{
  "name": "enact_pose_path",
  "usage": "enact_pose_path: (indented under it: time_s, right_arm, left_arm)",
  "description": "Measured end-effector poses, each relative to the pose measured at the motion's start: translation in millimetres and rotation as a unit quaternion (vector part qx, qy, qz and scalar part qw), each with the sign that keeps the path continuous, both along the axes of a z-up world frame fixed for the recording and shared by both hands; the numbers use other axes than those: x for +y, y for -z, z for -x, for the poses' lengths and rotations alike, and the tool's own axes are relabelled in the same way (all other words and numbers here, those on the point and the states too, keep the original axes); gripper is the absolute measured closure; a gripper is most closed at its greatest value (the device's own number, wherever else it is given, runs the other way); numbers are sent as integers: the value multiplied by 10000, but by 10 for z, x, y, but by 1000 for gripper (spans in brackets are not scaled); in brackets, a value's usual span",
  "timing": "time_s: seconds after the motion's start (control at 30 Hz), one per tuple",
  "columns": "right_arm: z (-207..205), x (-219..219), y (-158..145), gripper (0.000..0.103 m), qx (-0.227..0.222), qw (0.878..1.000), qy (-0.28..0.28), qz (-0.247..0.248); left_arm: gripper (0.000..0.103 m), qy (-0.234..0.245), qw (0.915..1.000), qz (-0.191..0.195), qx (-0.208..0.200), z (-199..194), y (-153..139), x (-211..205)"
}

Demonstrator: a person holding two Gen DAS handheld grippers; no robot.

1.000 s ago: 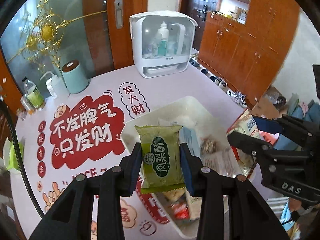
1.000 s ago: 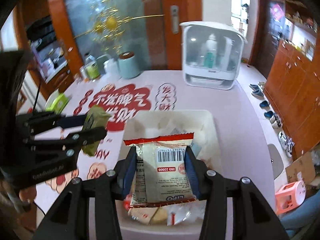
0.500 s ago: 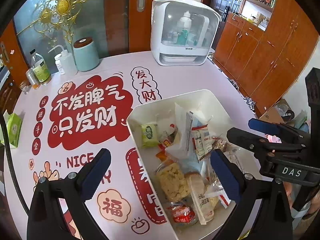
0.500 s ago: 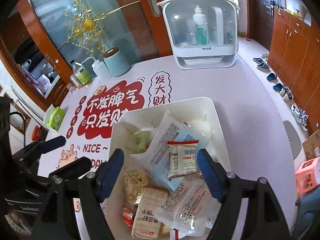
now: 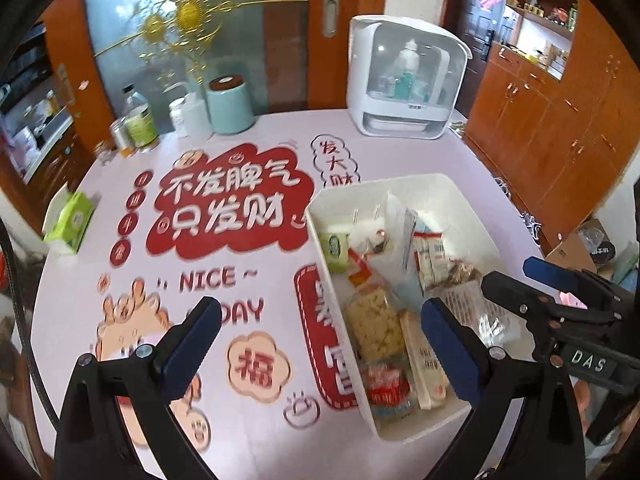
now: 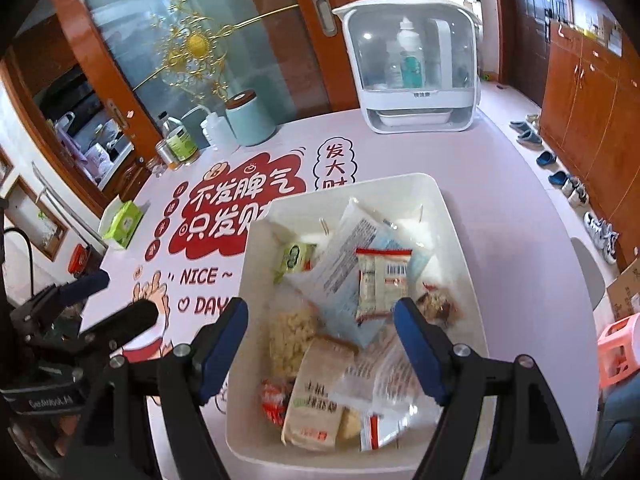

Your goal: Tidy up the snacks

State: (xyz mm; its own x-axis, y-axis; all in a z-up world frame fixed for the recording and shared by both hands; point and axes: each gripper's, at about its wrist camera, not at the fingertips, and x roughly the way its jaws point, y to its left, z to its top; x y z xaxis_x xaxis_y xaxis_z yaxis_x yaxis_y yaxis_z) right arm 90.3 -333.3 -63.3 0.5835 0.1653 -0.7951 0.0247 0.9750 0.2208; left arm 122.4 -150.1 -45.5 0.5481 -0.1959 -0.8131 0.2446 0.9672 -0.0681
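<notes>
Left gripper (image 5: pixel 320 344), right gripper (image 6: pixel 320 340): jaws apart, empty. White rectangular plastic bin (image 6: pixel 448 216) overfull; slippery foil snack packets (image 6: pixel 382 280) heaped, likely to slide out. Bin near worktop (image 6: pixel 500 184) edge.

White bin (image 6: pixel 452 216) packed with snacks; bare tablecloth (image 5: pixel 240 400) left of it; bottles (image 5: pixel 140 120) line the far edge.
</notes>
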Motion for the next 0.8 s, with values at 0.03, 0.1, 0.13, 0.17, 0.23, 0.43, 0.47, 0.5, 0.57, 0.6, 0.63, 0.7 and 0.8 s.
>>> enact_pose_path:
  time_s: [0.03, 0.1, 0.13, 0.17, 0.23, 0.43, 0.47, 0.5, 0.57, 0.6, 0.63, 0.7, 0.8]
  right_arm:
    - [72, 28, -2, 27, 4, 10000, 0, 3]
    - [222, 81, -8, 27, 6, 10000, -13, -74]
    - [288, 113, -12, 27, -7, 9999, -28, -101]
    - [330, 134, -12, 27, -8, 9999, -35, -112]
    - [450, 208, -15, 27, 26, 9999, -31, -149]
    - [740, 367, -43, 27, 144, 9997, 75, -157]
    - [787, 395, -66, 27, 148, 9998, 106, -128]
    - [826, 416, -93, 27, 141, 9998, 116, -129]
    - [899, 469, -162, 27, 89, 9998, 94, -119]
    - [934, 499, -204, 27, 57, 9999, 82, -91]
    - [960, 523, -243, 27, 16, 10000, 71, -68]
    - [1026, 576, -333, 27, -87, 9999, 90, 10]
    - [1129, 668, -454, 27, -247, 9995, 142, 143]
  left_arm:
    - [4, -36, 10000, 50, 23, 79, -1, 30]
    - [4, -125, 9999, 78, 10, 228, -5, 95]
    - [4, -205, 9998, 32, -22, 311, -6, 136]
    - [4, -272, 9996, -4, -49, 382, -7, 172]
    - [3, -409, 9991, -40, -61, 525, -7, 264]
    - [3, -631, 9979, -97, -51, 865, -38, 489]
    - [3, -656, 9977, -124, -65, 919, -55, 514]
    - [3, -677, 9976, -155, -70, 947, -70, 535]
    - [3, -763, 9967, -279, -61, 1008, -97, 574]
    - [3, -790, 9965, -284, -58, 1037, -115, 593]
    - [3, -796, 9965, -236, -62, 1070, -137, 615]
    - [3, -809, 9965, -203, -98, 1130, -178, 648]
    - [3, -870, 9956, -288, -215, 1234, -239, 669]
